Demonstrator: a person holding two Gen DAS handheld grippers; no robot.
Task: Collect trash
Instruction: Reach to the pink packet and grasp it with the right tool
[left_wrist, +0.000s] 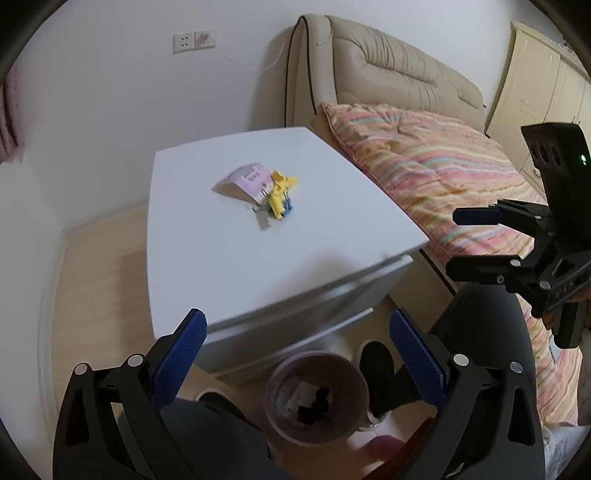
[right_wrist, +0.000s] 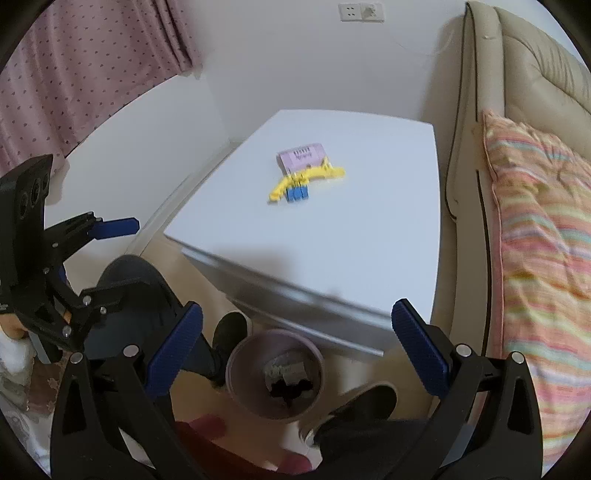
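Both jaws wide, empty: left hand-held gripper (left_wrist: 297, 360), right hand-held gripper (right_wrist: 297, 354) over bin (right_wrist: 275, 374). Trash pile (left_wrist: 260, 190) mid tabletop (left_wrist: 221, 266). Risk: loose mixed pieces, one pinch likely scatters clips.

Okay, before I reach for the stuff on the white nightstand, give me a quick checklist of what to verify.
1. Left gripper open and empty: ok.
2. Right gripper open and empty: ok.
3. Trash still on the nightstand: ok; pink paper, yellow piece and blue clips lie in one pile.
4. Pile within clear view of both cameras: ok.
5. Bin upright on the floor below the nightstand, mouth open: ok.
6. Room left in the bin: cannot tell.
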